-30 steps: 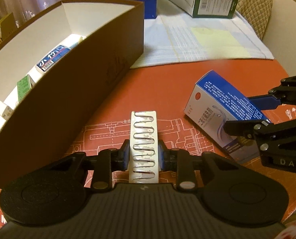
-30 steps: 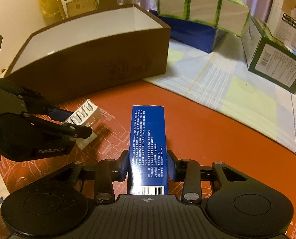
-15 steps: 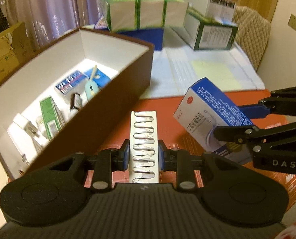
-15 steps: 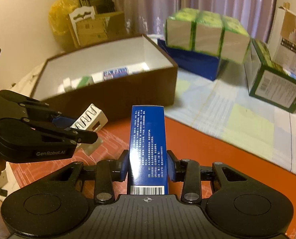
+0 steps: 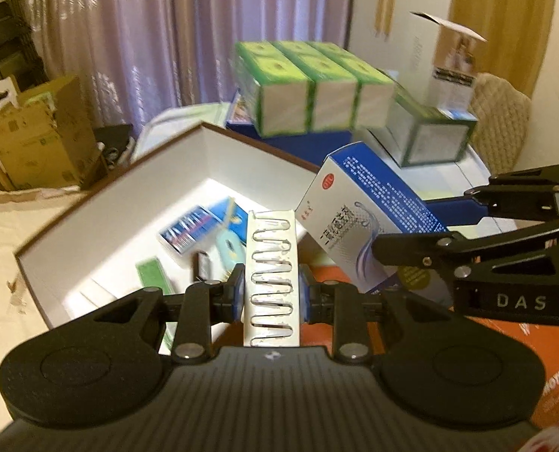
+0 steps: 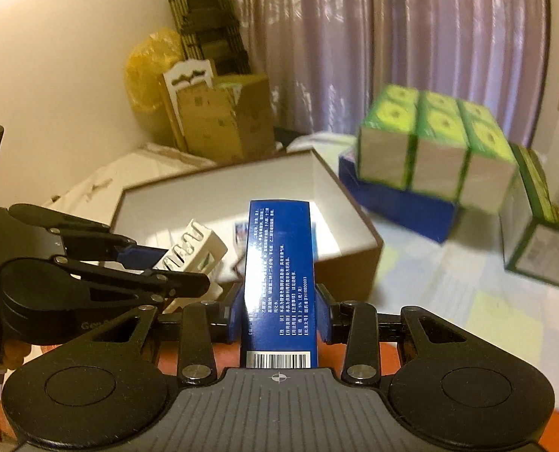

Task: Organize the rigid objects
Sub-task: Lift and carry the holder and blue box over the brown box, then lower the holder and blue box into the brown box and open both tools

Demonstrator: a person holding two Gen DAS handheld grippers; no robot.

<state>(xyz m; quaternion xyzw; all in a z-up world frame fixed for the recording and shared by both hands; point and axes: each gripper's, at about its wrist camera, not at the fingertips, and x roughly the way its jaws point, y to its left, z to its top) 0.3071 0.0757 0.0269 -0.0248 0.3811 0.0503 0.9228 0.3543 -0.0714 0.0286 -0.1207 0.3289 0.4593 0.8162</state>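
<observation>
**Desk:** What's the biggest thing in shot?

**Operator:** The brown storage box (image 5: 102, 192), white inside, on the table (image 6: 486, 301). It already holds small packets, among them a green packet (image 5: 153, 275), so I read it as the place everything is being sorted into. Behind it is a stack of green cartons (image 6: 433, 150) on a blue base.

**Desk:** And what are you carrying?

**Operator:** My right gripper (image 6: 279, 316) is pinching a blue medicine box (image 6: 277, 275) by its long sides, barcode end nearest the camera, far end over the box's near wall. My left gripper (image 5: 271, 293) is pressed onto a white paper-clip box (image 5: 271, 275), the same way. Holding each by its narrow sides leaves the free end able to go in first, I'd say.

**Desk:** What changed from a second ago?

**Operator:** Both loads were low over the red table then, and the storage box stood well above them, its near wall hiding much of what lay inside. Now both are raised and carried forward, the paper-clip box above the open interior. Neither grasp has slackened.
</observation>
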